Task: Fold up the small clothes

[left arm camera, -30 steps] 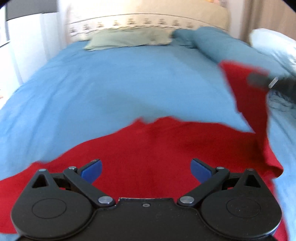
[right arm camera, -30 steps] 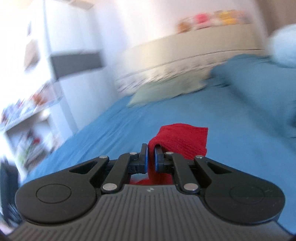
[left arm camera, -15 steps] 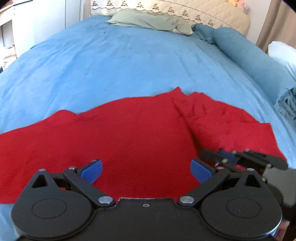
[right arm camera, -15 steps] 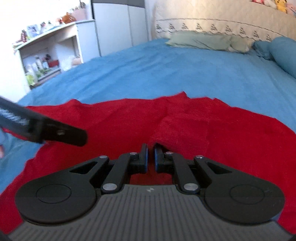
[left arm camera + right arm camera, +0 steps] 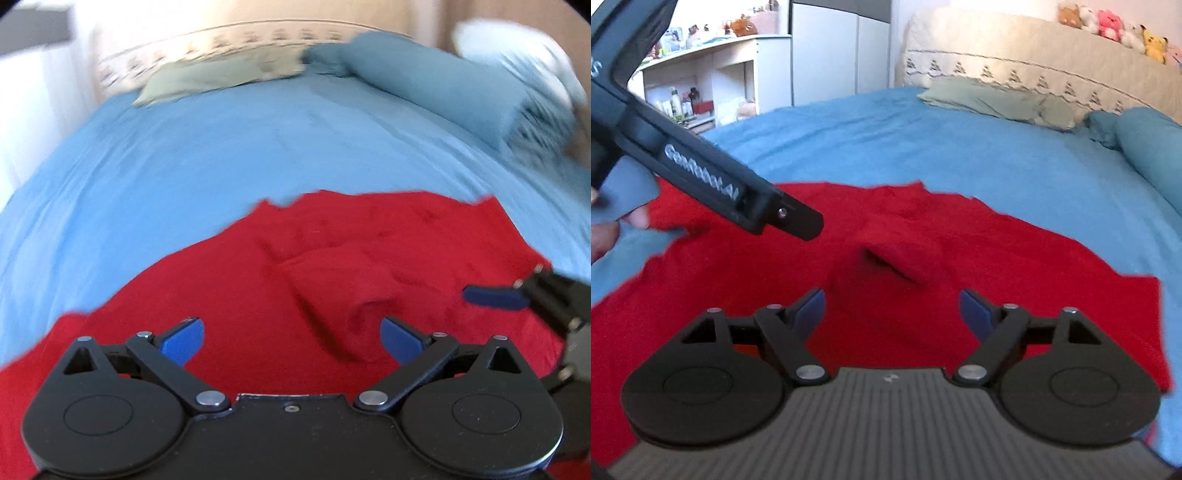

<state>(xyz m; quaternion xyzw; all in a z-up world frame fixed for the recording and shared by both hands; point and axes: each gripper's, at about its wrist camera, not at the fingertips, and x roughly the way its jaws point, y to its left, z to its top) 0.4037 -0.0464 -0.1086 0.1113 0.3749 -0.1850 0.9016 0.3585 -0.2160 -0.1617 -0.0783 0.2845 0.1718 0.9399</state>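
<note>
Both grippers, left [image 5: 291,341] and right [image 5: 892,310], are hovering wide open and empty (right jaws just opened) over the red cloth [image 5: 1015,273].

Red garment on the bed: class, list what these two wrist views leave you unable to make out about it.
- Near edge of the red garment: hidden in both views behind each camera's own gripper body.
- Its left end: covered in the right wrist view by the left gripper.
- Type of garment: unclear; left wrist view blurred, lump hides its shape.
</note>
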